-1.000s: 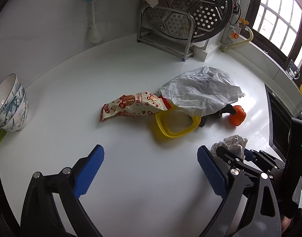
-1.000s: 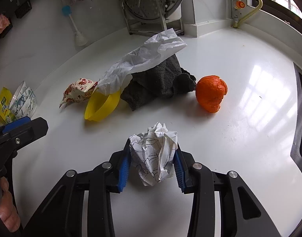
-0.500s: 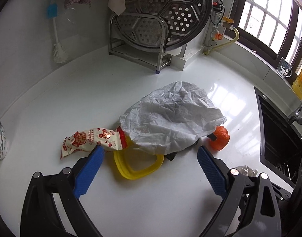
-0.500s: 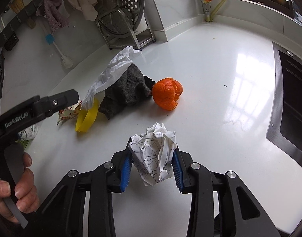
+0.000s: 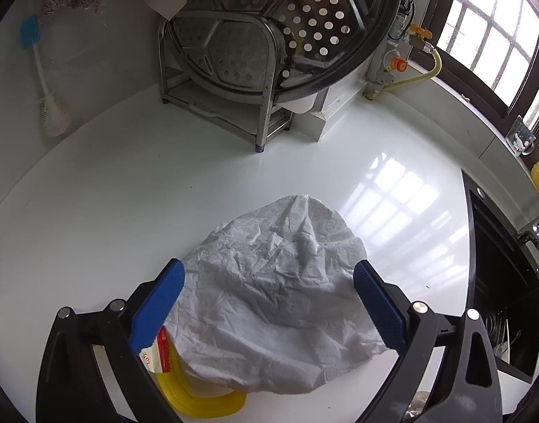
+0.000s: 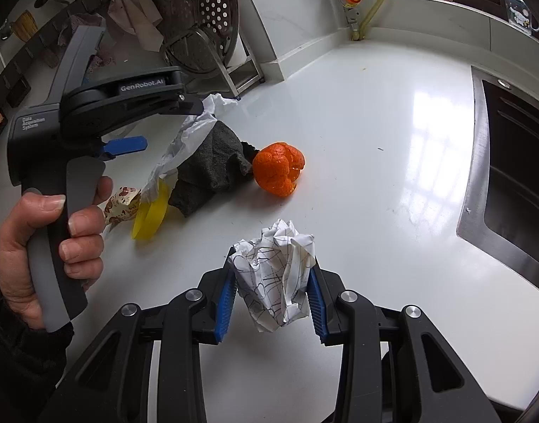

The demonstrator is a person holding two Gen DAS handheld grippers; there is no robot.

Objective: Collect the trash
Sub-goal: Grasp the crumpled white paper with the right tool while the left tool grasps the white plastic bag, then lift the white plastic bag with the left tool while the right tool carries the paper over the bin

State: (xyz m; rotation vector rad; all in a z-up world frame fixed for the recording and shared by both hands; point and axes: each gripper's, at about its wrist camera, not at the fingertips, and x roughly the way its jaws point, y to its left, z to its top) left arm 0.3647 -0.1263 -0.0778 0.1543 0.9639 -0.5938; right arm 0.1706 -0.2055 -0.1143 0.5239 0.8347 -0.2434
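Observation:
My right gripper [image 6: 271, 282] is shut on a crumpled ball of printed paper [image 6: 276, 275], held a little above the white counter. My left gripper [image 5: 269, 282] is open, its blue pads [image 5: 160, 299] standing on either side of a large crumpled white paper sheet [image 5: 276, 282]. That sheet drapes over a dark cloth [image 6: 209, 169] and a yellow plastic ring [image 5: 202, 402]. A red-and-white snack wrapper [image 5: 156, 349] pokes out under the left pad. An orange peel [image 6: 278, 169] lies beside the cloth. A hand [image 6: 58, 232] holds the left gripper's handle.
A steel rack with a perforated steamer tray [image 5: 269, 53] stands at the back wall. A bottle brush [image 5: 47, 105] leans at the far left. A black sink [image 6: 516, 176] is cut into the counter on the right. A gas valve and yellow hose [image 5: 410, 70] sit by the window.
My left gripper has travelled forward across the counter and now straddles the white sheet; the bowls have left its view. My right gripper still holds the paper ball and has rolled slightly.

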